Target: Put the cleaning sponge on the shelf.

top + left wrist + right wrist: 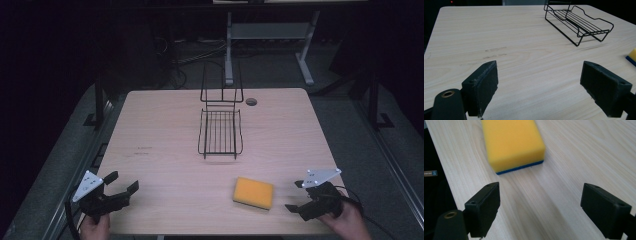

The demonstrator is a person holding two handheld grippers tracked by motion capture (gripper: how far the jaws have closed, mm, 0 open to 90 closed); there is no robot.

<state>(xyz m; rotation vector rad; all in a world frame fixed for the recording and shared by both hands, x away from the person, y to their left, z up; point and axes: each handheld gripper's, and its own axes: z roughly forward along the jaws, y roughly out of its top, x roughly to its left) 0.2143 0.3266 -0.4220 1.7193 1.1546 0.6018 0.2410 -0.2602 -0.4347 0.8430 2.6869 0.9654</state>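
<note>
Yellow foam sponge [253, 193] w/ blue base, a rectangular block, lies flat on pale wood-grain desk [160, 125] just ahead of right tongs [296, 196], jaws wide apart w/ nothing between; left tongs [122, 181] likewise agape; black wire rack [220, 131] holds nothing.

Cut-off and obscured parts

Left gripper view: sponge [632, 55] cropped by the right edge, rack [579, 23] by the top. Right gripper view: the sponge's [511, 143] far end is cropped. High view: both hands cut off below; tabletop [150, 130] marks illegible.
</note>
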